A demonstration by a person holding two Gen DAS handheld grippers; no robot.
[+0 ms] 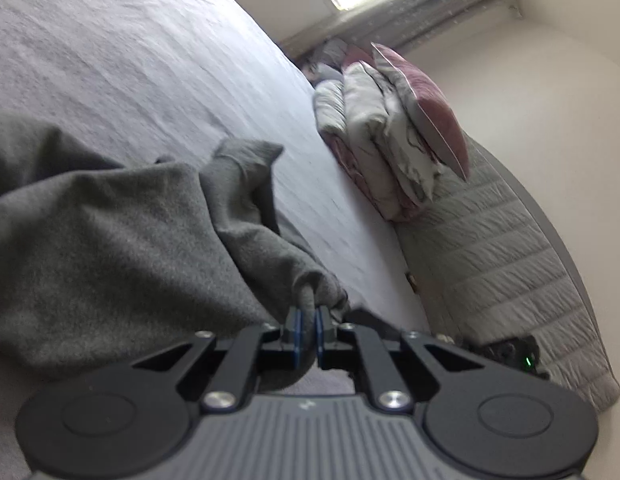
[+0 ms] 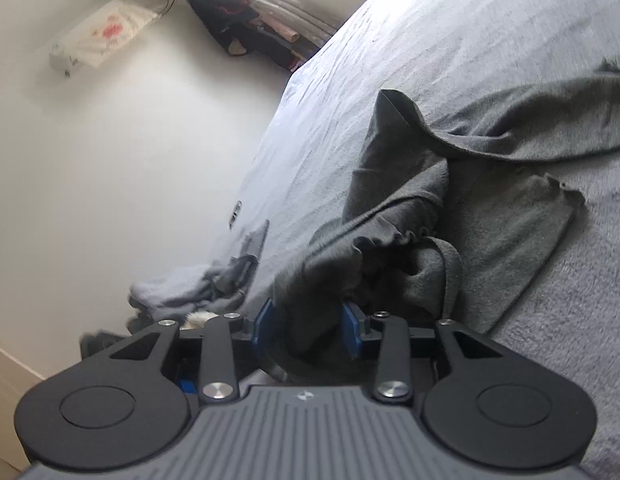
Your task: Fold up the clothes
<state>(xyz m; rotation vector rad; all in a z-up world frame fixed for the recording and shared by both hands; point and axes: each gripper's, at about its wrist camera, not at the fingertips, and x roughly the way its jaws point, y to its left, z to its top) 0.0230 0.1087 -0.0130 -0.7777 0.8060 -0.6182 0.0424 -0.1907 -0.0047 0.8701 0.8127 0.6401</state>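
1. The bed (image 1: 158, 64) carries everything: its pale grey sheet runs off toward the window, and a stack of folded bedding (image 1: 381, 128) with a pink cushion sits at its far edge beside the quilted side.
2. The dark grey garment (image 1: 110, 232) lies rumpled on the near part of the bed, close to the near edge; one loose end (image 1: 246, 160) pokes up toward the middle. In the right view the same garment (image 2: 489, 184) spreads in creased layers, a frayed hem toward the right.
3. A small heap of other clothes (image 2: 198, 284) sits by the left edge of the bed, near the wall.
4. My left claw (image 1: 308, 332) is nearly closed, its blue pads pinching a thin fold of the garment's edge.
5. My right claw (image 2: 310, 328) stands wider, with a thick bunch of the same cloth between its pads; I judge it gripped, though contact on both pads is hard to confirm.
6. I judge the step to be lifting and spreading the garment before any fold. Next I should draw my claws apart and raise them, so the cloth hangs flat without slipping.
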